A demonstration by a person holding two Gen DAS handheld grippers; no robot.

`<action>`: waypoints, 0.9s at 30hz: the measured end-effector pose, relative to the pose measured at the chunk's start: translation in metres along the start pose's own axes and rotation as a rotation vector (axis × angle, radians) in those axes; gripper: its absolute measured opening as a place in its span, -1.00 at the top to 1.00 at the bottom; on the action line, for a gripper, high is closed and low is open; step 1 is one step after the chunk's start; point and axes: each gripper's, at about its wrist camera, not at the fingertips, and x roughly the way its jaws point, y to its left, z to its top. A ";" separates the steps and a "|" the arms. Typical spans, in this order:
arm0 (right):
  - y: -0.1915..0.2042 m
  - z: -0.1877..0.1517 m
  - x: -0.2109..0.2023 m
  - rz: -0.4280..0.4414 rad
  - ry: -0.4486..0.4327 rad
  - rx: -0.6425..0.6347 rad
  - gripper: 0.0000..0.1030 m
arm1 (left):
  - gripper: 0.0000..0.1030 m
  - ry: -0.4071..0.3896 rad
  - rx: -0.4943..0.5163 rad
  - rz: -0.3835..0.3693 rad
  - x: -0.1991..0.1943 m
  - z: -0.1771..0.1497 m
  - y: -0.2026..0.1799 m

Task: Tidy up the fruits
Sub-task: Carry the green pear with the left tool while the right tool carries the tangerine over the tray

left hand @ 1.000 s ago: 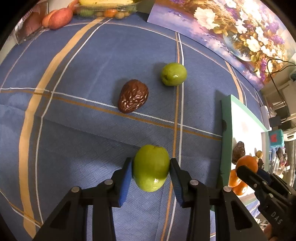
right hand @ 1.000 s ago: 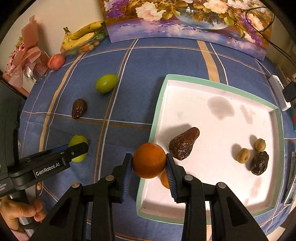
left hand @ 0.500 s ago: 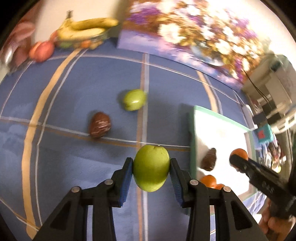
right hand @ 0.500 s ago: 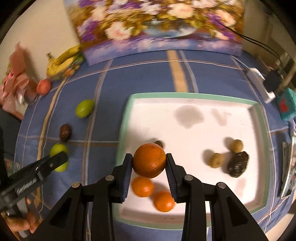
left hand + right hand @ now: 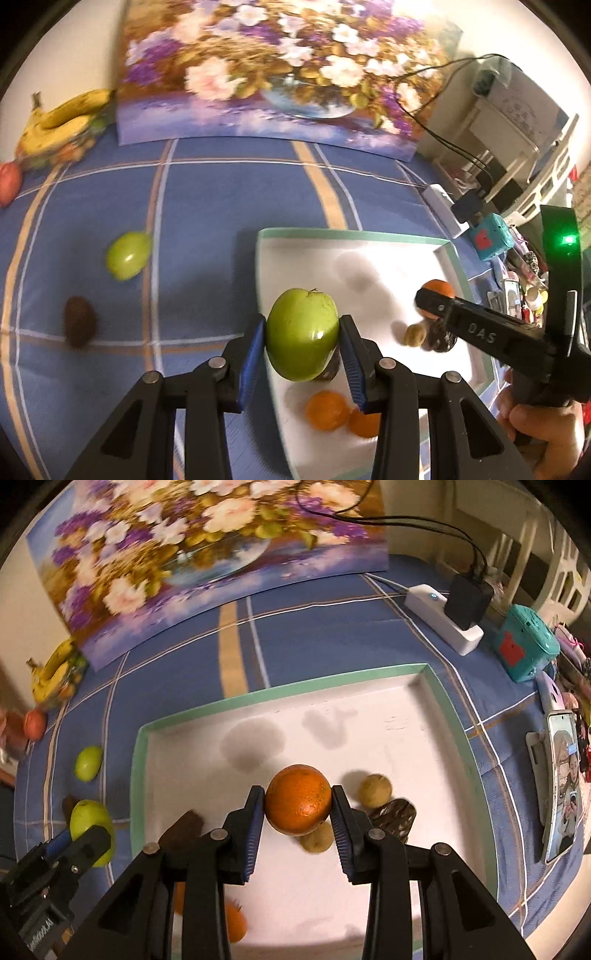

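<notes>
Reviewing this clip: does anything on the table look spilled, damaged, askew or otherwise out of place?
Nothing is spilled or damaged. The white tray with the green rim has faint grey stains on its floor. Two fruits remain outside it on the blue checked cloth: a small green fruit and a dark wrinkled date.

The cloth (image 5: 314,635) on the desk is blue, crossed by white, tan and orange-brown lines in a wide check. The tray (image 5: 280,696) has a white floor with grey stains and a mint-green rim. The left gripper (image 5: 302,345) is black with blue pads and clamps a glossy green apple (image 5: 302,339); the right gripper (image 5: 297,806), the same colours, clamps an orange (image 5: 297,799). 2 more oranges (image 5: 327,410) lie at the tray's near edge. A painting (image 5: 266,70) of white and purple flowers stands along the desk's far edge, yellow bananas (image 5: 59,123) beside it.
</notes>
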 end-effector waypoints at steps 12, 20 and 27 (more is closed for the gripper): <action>-0.015 0.012 0.022 -0.050 -0.026 0.015 0.28 | 0.18 -0.032 0.042 -0.002 0.036 0.020 -0.018; -0.009 0.017 0.032 -0.059 -0.015 -0.007 0.28 | 0.18 0.001 0.043 0.011 0.052 0.019 -0.015; -0.008 0.015 0.042 -0.059 0.017 -0.016 0.28 | 0.18 0.072 0.047 0.046 0.072 0.009 -0.015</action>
